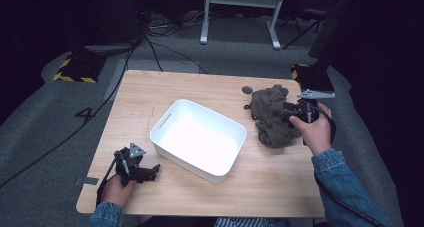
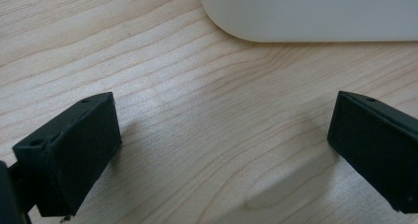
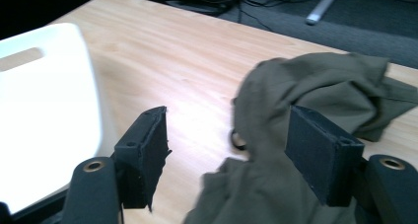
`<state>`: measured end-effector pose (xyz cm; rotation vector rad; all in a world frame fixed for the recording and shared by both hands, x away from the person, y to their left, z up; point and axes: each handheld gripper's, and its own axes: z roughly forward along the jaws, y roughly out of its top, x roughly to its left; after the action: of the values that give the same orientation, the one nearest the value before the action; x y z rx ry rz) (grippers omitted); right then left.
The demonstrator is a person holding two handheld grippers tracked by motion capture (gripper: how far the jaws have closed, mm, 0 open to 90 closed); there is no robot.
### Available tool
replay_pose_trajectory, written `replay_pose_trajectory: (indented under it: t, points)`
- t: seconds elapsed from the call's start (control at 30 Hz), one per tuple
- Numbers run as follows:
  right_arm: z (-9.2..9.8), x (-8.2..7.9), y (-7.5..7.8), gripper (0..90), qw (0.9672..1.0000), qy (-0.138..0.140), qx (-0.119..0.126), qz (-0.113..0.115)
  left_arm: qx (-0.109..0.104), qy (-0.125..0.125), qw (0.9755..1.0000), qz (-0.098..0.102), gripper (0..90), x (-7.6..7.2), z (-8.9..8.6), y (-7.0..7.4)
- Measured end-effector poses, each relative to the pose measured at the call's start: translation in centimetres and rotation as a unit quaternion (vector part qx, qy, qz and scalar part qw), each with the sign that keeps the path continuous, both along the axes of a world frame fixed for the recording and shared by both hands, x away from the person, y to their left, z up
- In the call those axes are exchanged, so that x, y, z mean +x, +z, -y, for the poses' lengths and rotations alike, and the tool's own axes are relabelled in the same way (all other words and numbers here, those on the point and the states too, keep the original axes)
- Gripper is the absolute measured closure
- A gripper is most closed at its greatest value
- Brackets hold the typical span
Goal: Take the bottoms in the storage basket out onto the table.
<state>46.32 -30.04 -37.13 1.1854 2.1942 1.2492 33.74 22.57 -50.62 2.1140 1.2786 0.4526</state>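
Your forearms in denim sleeves come in at the near edge of the wooden table (image 1: 150, 94), and from there the scene runs from big to small. Past them, the white bin (image 1: 199, 139) sits mid-table, tilted at an angle to the table edges, with a slot handle in its left end wall. To its right, near the far right corner, lies the crumpled olive-green cloth (image 1: 270, 114), apart from the bin. A small dark round spot (image 1: 247, 90) marks the tabletop just beyond the cloth.

Your right gripper (image 3: 231, 155) is at the cloth's right side, your hand wrapped around its body and pointing it left toward the bin. Its jaws stand about half apart, and the cloth bunches up between them: folds press against the right-hand pad, while the left-hand pad (image 3: 155, 145) stands clear of the fabric with bare table showing beside it. So that grip is not closed on the cloth.

Your left gripper (image 2: 222, 155) rests low at the near left corner of the table, held in your left hand and aimed toward the bin's near corner. Its jaws stand wide apart over bare wood, touching nothing.
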Motion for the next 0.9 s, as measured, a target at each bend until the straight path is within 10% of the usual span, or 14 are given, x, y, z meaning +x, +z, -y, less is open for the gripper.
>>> replay_pose_trajectory:
  t: [0.57, 0.9]
  points:
    - [-1.3, -7.7, -0.2, 33.5, 0.9935, 0.113, -0.016, -0.005, -0.001, -0.002, 1.0, -0.001, 0.0, 0.1, 0.0, 0.0]
    - [-2.6, -10.8, -2.8, 33.6, 0.9856, 0.169, -0.013, -0.004, 0.001, -0.003, 1.0, -0.001, 0.0, 0.1, 0.0, 0.0]
